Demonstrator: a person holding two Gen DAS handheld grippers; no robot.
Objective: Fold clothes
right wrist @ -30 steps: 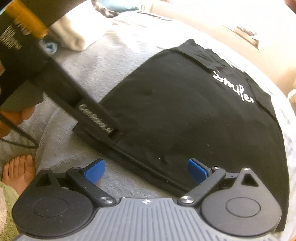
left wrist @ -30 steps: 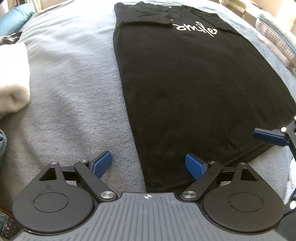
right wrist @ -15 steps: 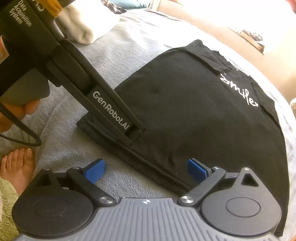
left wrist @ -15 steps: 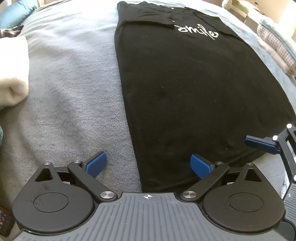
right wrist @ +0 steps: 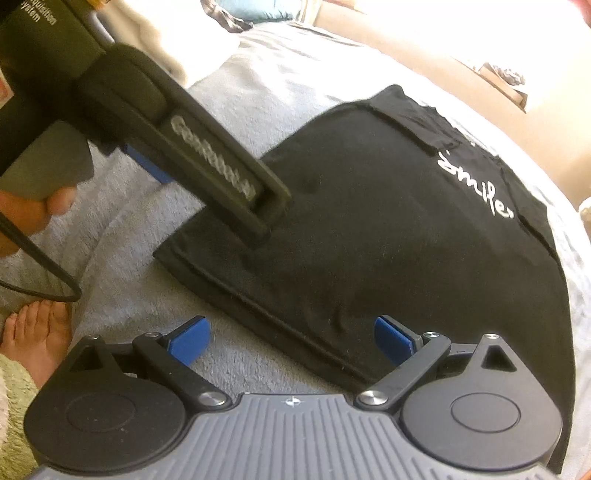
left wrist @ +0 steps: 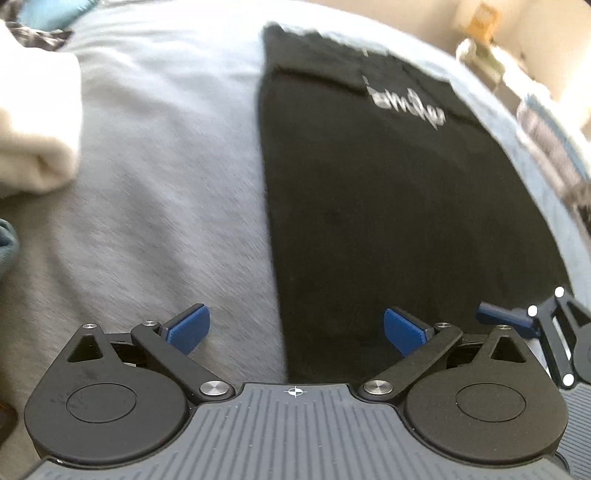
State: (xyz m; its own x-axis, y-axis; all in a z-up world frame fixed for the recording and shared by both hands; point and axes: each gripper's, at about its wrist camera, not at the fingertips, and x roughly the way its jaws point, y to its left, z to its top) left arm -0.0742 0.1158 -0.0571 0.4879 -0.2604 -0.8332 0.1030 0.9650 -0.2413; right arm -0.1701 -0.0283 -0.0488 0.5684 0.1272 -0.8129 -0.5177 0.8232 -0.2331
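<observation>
A black T-shirt (left wrist: pixel 388 206) with white "smile" lettering lies flat on the grey blanket (left wrist: pixel 166 206), its sides folded inward. My left gripper (left wrist: pixel 295 328) hovers over the shirt's near left corner. Its jaws are opening, and the shirt's left edge runs between them untouched. In the right wrist view its black housing (right wrist: pixel 207 170) hangs above that corner. My right gripper (right wrist: pixel 291 341) stands open over the shirt (right wrist: pixel 388 240), straddling the hem, and its pads do not press the cloth. One of its blue fingertips (left wrist: pixel 506 317) shows at the left view's right edge.
A folded cream cloth (left wrist: pixel 33 147) lies at the left, with a blue pillow (left wrist: pixel 48 11) behind it. Patterned folded fabric (left wrist: pixel 546 136) sits at the right. A hand (right wrist: pixel 26 214), a cable (right wrist: pixel 37 269) and a bare foot (right wrist: pixel 37 332) are at the bed's near left edge.
The left gripper has lifted off the shirt's corner and drawn back while its jaws widened. The shirt lies as before. The right gripper has stayed still.
</observation>
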